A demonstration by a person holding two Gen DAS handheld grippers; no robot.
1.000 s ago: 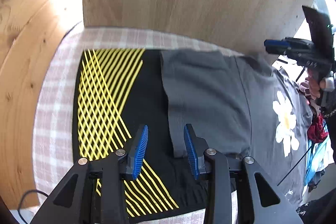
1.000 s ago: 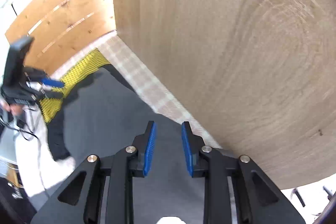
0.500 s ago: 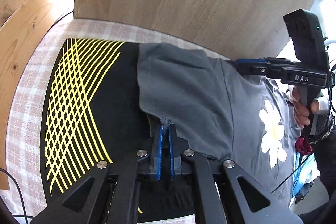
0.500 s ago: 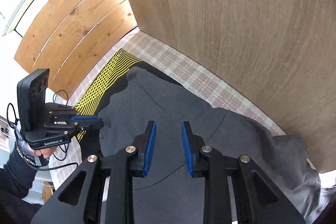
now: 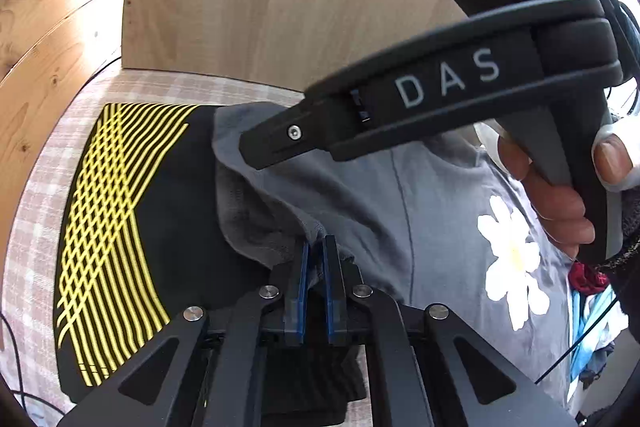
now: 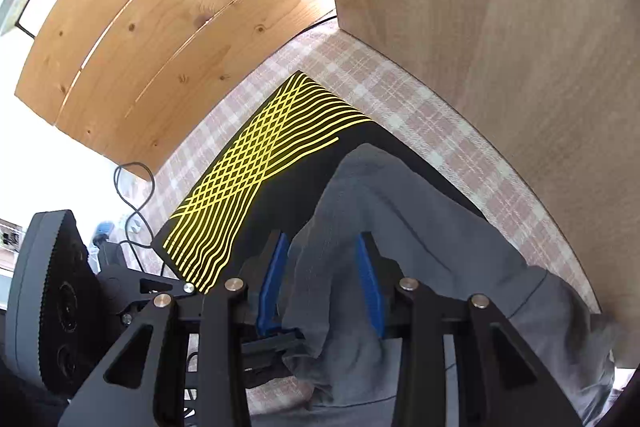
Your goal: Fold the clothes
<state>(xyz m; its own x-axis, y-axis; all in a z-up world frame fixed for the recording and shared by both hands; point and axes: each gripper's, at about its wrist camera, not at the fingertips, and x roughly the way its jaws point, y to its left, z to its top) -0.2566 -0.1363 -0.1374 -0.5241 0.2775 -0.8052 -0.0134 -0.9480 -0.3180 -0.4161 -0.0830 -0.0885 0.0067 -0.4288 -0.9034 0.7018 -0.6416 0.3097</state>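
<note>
- The grey T-shirt lies across the middle and right of the left wrist view, with a white flower print at the right of the frame; its near edge is bunched into soft folds that rise toward the lower centre.
- In the right wrist view the same grey T-shirt fills the lower centre and lower right, rumpled, with a stitched hem running down between the blue pads.
- Under its left part lies a black garment with yellow crossing lines, flat, at the left of the left wrist view; in the right wrist view it sits at centre, above and left of the grey cloth.
- Both garments rest on a pink-and-white checked cloth, which is bounded by wooden panels filling the upper part of both views.
- The left gripper points steeply down at the lower centre of its view, its blue pads drawn almost together and pinching a raised fold of the grey T-shirt's edge.
- The right gripper also points steeply down at the lower centre of its view; its jaws have just been widening and stand apart, with the grey cloth between the pads but not clearly pressed by them.
- In the left wrist view the body of the right gripper, lettered "DAS", crosses the upper right, with the person's right hand wrapped round its handle at the right edge.
</note>
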